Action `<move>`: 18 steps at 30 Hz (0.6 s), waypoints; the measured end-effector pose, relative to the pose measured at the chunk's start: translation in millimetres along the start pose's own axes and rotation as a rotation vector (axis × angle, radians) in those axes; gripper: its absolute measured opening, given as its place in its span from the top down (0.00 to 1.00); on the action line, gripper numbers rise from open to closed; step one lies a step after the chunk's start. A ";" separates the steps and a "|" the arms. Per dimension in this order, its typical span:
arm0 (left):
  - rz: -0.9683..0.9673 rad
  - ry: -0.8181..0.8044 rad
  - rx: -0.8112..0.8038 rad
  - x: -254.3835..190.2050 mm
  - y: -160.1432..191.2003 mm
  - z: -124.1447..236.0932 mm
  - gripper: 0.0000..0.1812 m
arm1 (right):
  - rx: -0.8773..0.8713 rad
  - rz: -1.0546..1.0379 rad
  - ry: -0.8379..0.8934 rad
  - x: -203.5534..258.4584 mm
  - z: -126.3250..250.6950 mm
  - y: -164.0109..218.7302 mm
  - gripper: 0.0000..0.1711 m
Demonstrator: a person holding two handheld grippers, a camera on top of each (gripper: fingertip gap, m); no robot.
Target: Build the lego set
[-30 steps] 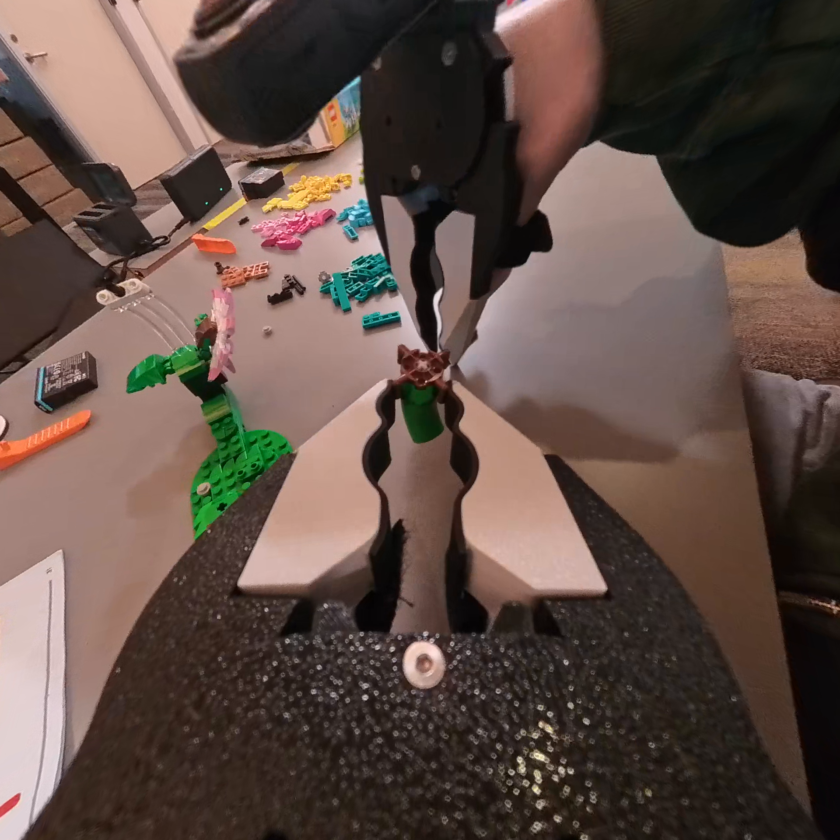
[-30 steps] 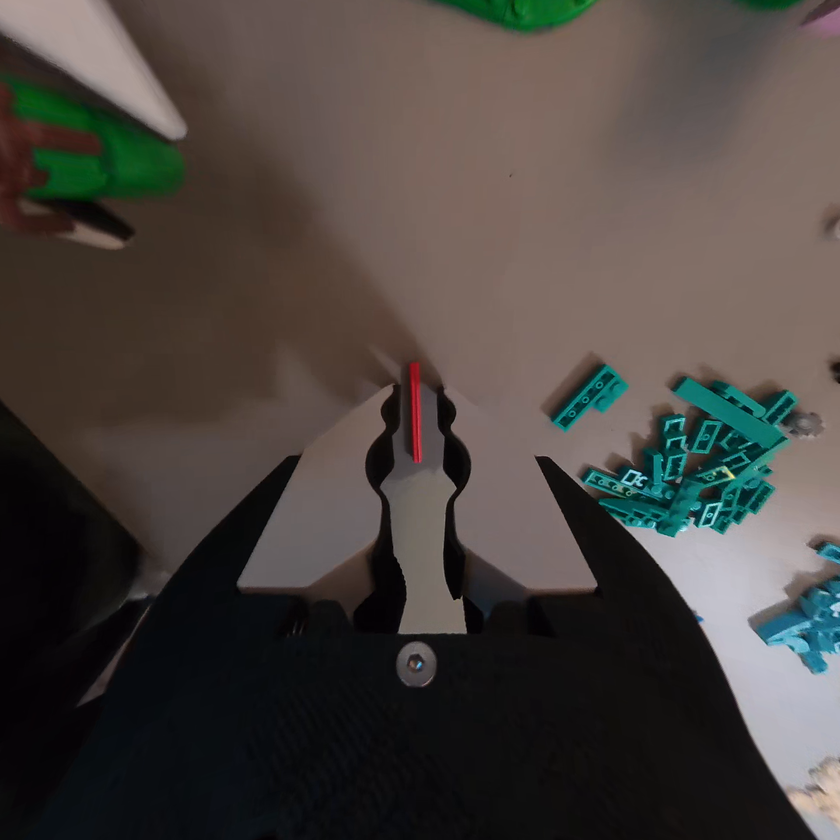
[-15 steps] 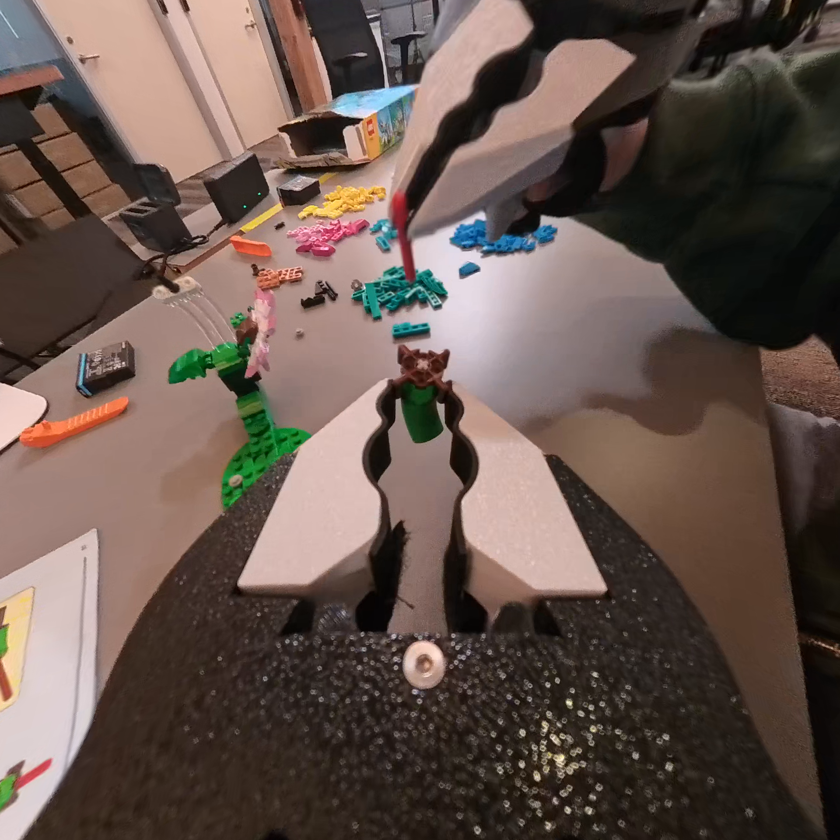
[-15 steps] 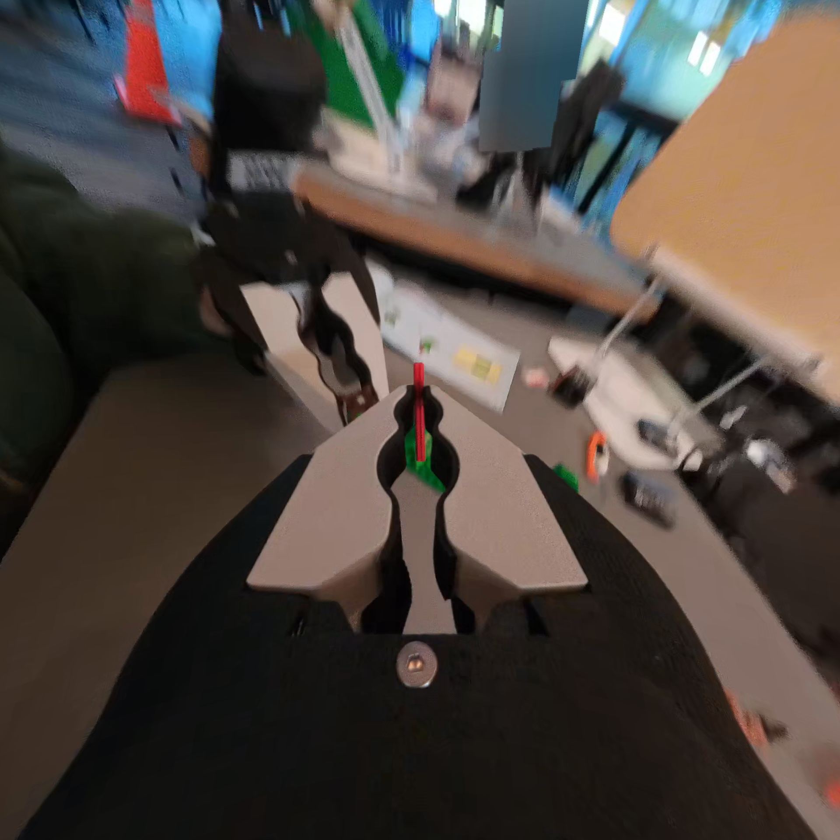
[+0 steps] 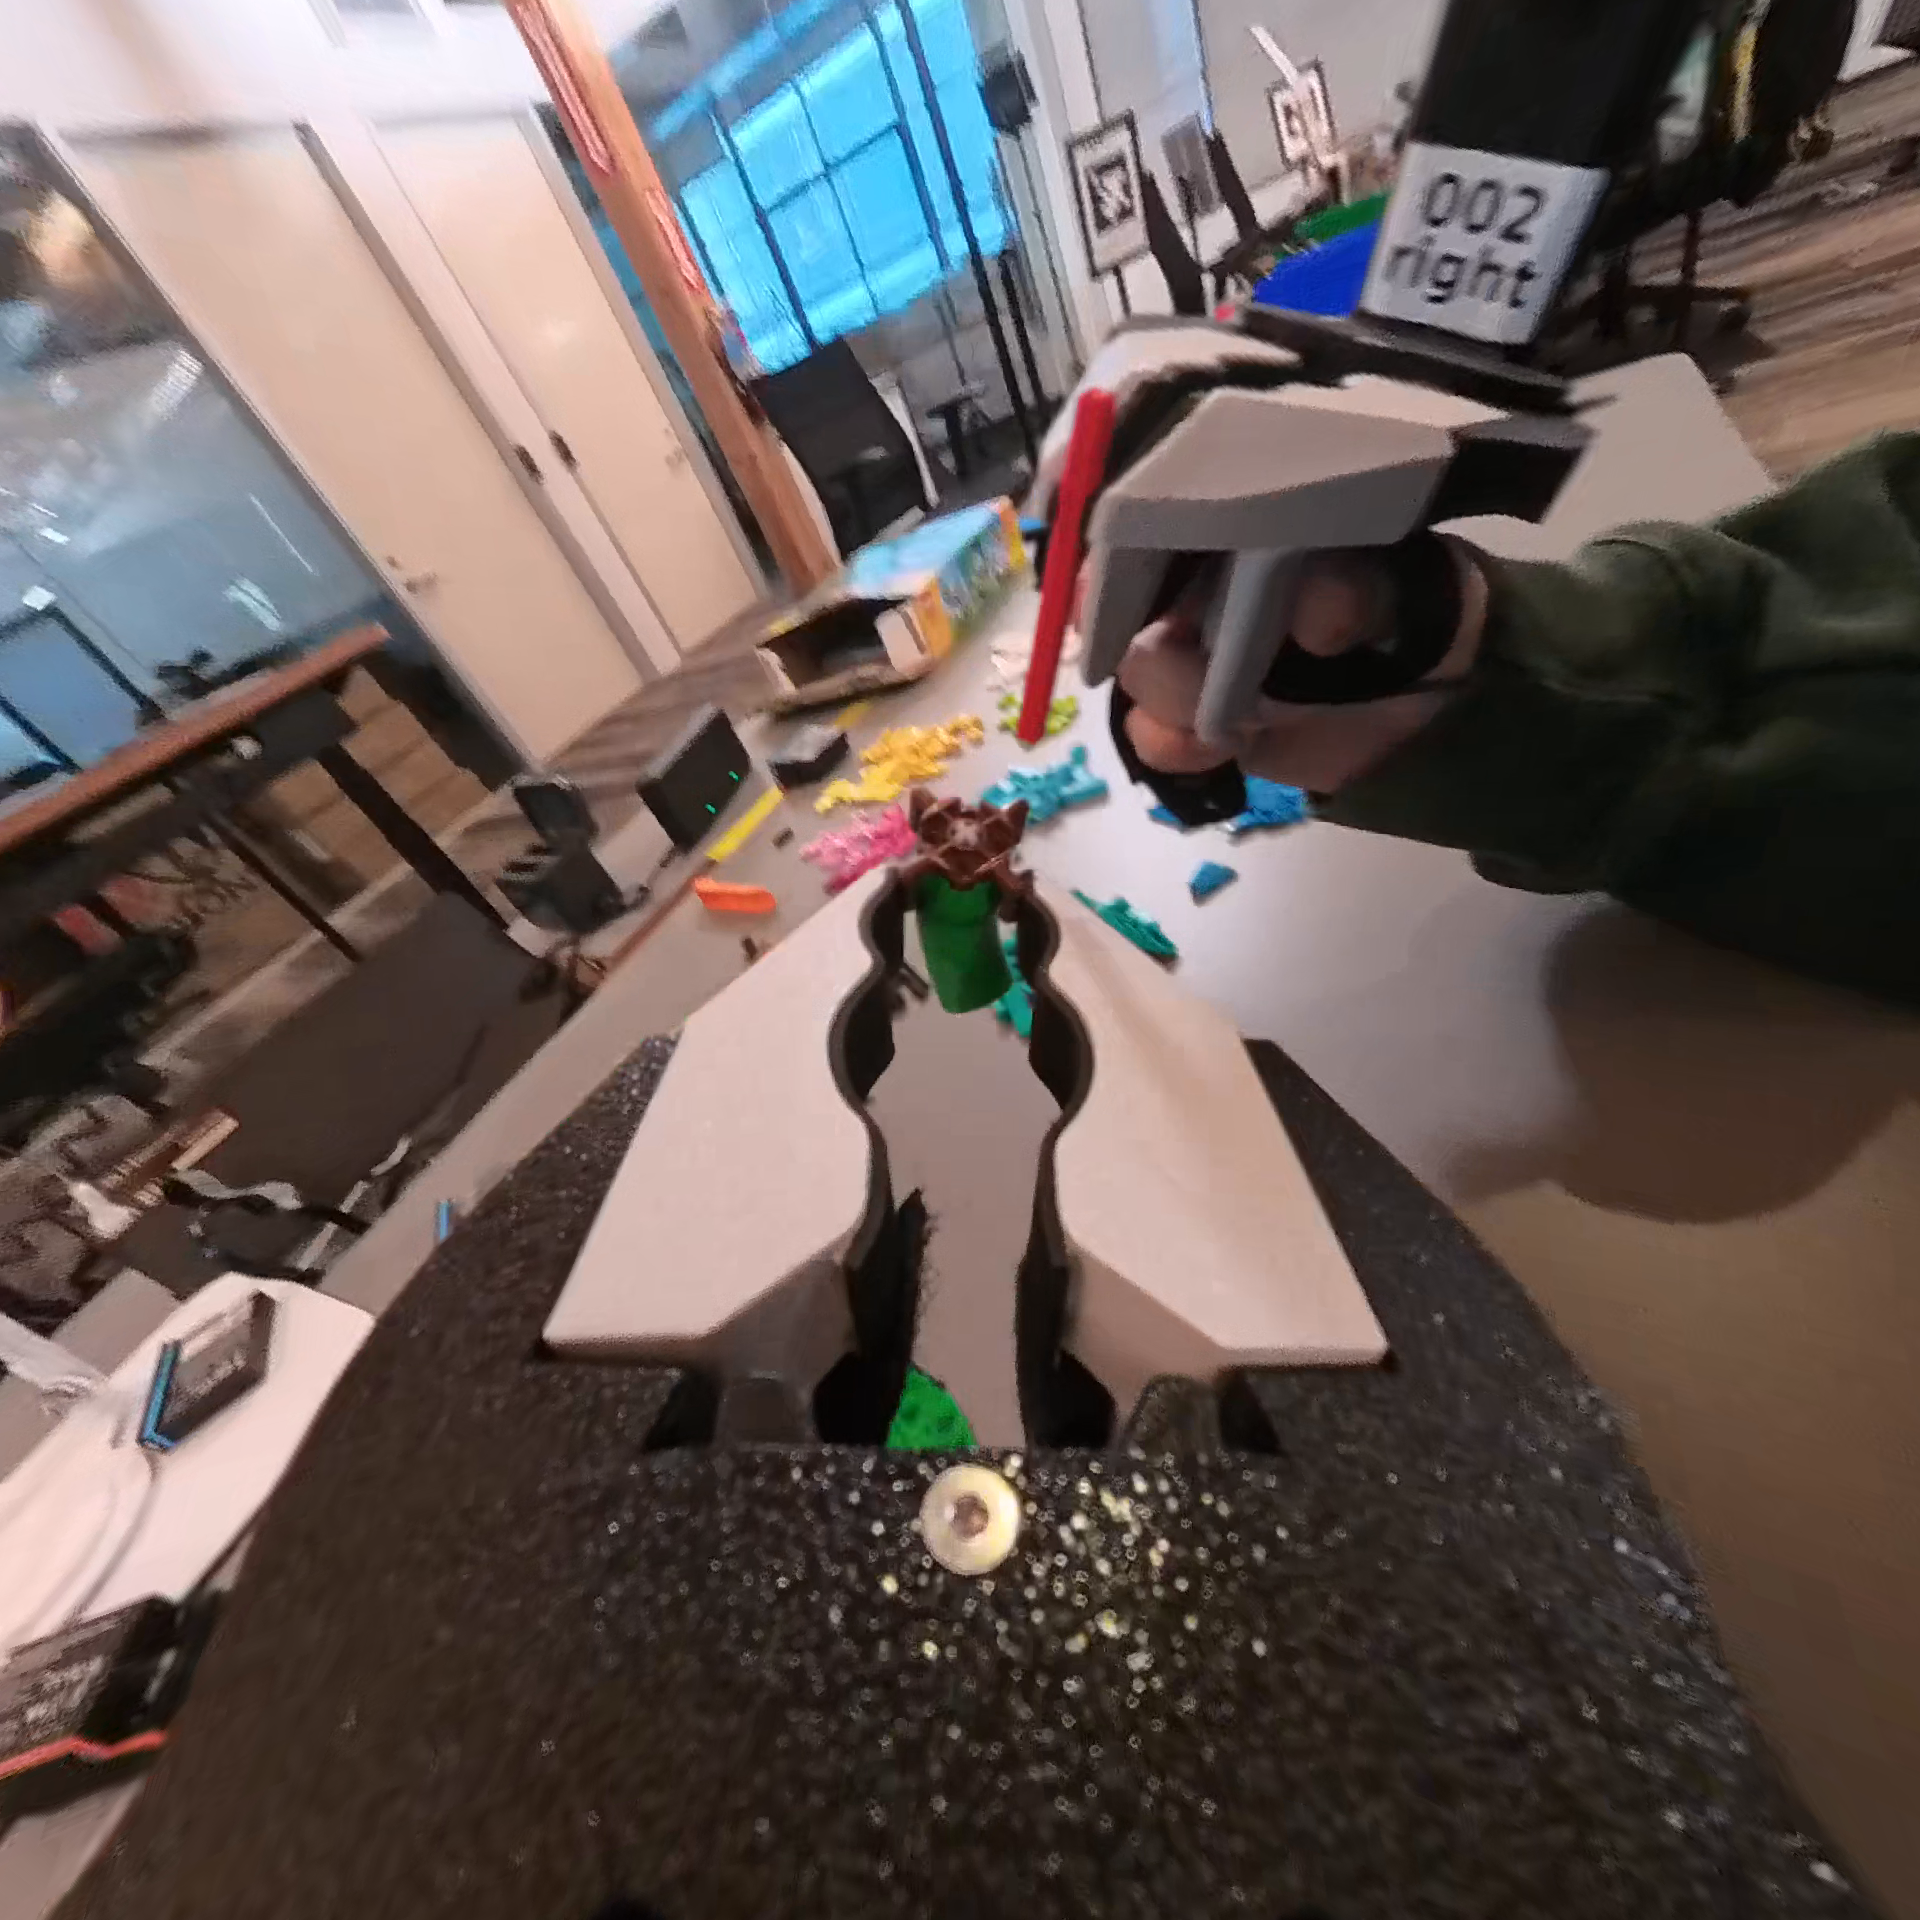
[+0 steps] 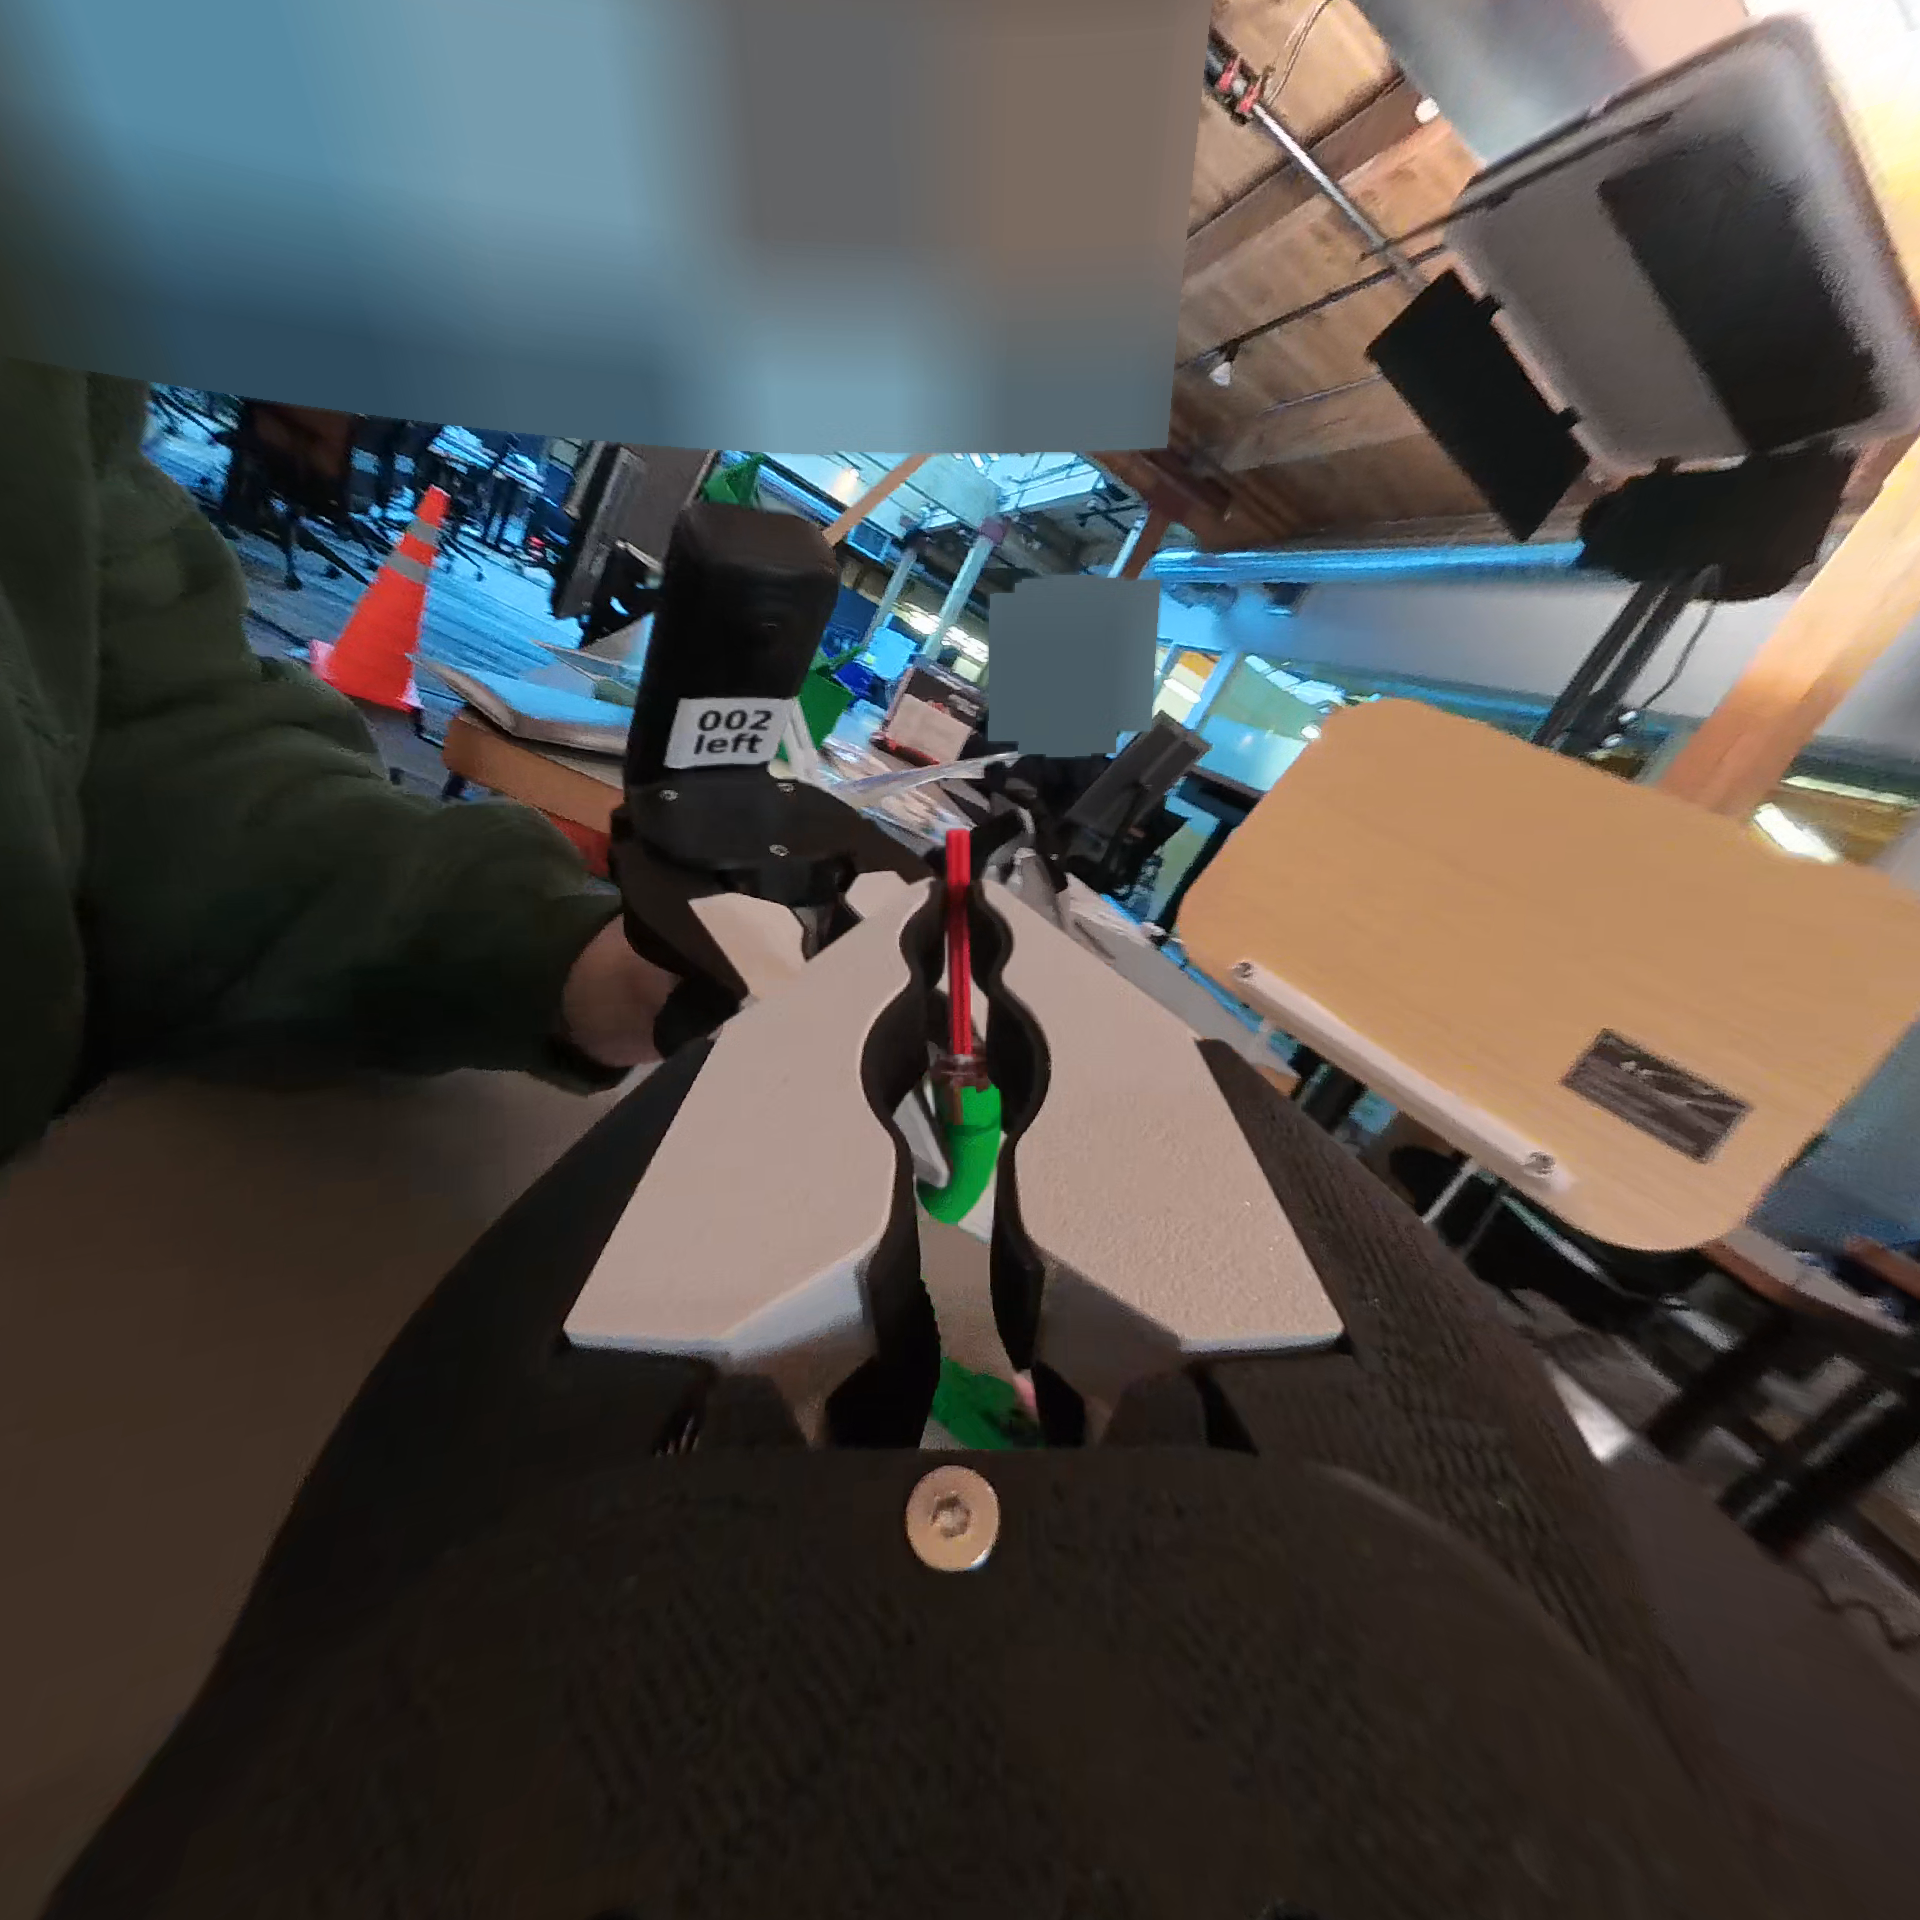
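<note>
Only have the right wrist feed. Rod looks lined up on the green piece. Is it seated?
Observer: No. In the left wrist view the rod ends above the brown cap on the green piece, with a gap between them.
Operator: Left grip okay?
Observer: The left gripper is shut on the green piece, and the cap sticks out past its tips.
Operator: How is the rod held?
Observer: The right gripper pinches it near the top. Most of it hangs below, slightly tilted.
</note>
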State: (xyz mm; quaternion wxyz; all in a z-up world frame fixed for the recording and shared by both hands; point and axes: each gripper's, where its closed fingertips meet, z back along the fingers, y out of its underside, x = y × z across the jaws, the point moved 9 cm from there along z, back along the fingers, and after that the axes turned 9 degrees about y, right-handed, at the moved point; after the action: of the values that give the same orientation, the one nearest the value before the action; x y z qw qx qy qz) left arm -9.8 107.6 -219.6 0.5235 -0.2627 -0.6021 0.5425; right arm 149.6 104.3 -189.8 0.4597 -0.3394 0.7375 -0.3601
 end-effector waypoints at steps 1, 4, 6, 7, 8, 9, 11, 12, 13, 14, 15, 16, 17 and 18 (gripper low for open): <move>-0.008 -0.009 -0.017 2.6 -0.3 -5.0 0.90 | -0.005 0.023 0.019 -2.4 2.5 -2.1 0.99; -0.006 -0.021 -0.049 7.0 1.4 -20.7 0.90 | -0.012 0.058 0.080 -10.2 10.7 -3.7 0.99; -0.008 -0.043 -0.057 7.1 3.4 -29.4 0.90 | -0.019 0.047 0.096 -13.4 13.8 -1.5 0.99; -0.002 -0.046 -0.064 6.1 4.3 -33.1 0.90 | -0.020 0.035 0.099 -14.1 13.9 0.2 0.99; 0.012 -0.044 -0.066 5.0 5.4 -36.5 0.90 | -0.020 0.025 0.105 -14.1 13.6 2.3 0.99; 0.029 -0.041 -0.060 4.5 6.5 -39.4 0.90 | -0.021 0.013 0.111 -13.9 13.1 4.4 0.99; 0.044 -0.033 -0.059 2.6 7.7 -40.8 0.90 | -0.018 0.005 0.120 -13.6 12.5 7.7 0.99; 0.045 -0.031 -0.060 1.7 9.0 -39.6 0.90 | -0.012 0.010 0.123 -14.0 12.7 8.6 0.99; 0.052 -0.028 -0.059 1.0 11.2 -38.1 0.90 | -0.009 0.010 0.129 -14.7 13.0 9.1 0.99; 0.065 -0.022 -0.059 0.3 14.0 -36.5 0.90 | -0.008 0.002 0.131 -15.6 13.5 9.9 0.99; 0.081 -0.013 -0.058 -0.4 17.1 -35.2 0.90 | -0.005 -0.013 0.130 -16.7 14.1 11.4 0.99; 0.095 -0.006 -0.052 -0.9 20.3 -34.4 0.90 | 0.001 -0.031 0.128 -17.9 14.5 13.7 0.99; 0.104 0.002 -0.044 -1.2 23.4 -33.9 0.90 | 0.010 -0.051 0.124 -18.9 14.8 16.6 0.99; 0.111 0.009 -0.040 -1.5 25.4 -33.5 0.90 | 0.018 -0.072 0.112 -19.3 14.9 19.2 0.99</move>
State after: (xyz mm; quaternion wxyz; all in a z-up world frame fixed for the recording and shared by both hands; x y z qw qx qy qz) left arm 15.0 125.9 -248.3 0.4900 -0.3087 -0.5949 0.5574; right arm 166.8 126.9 -202.4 0.4074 -0.3408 0.7463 -0.4012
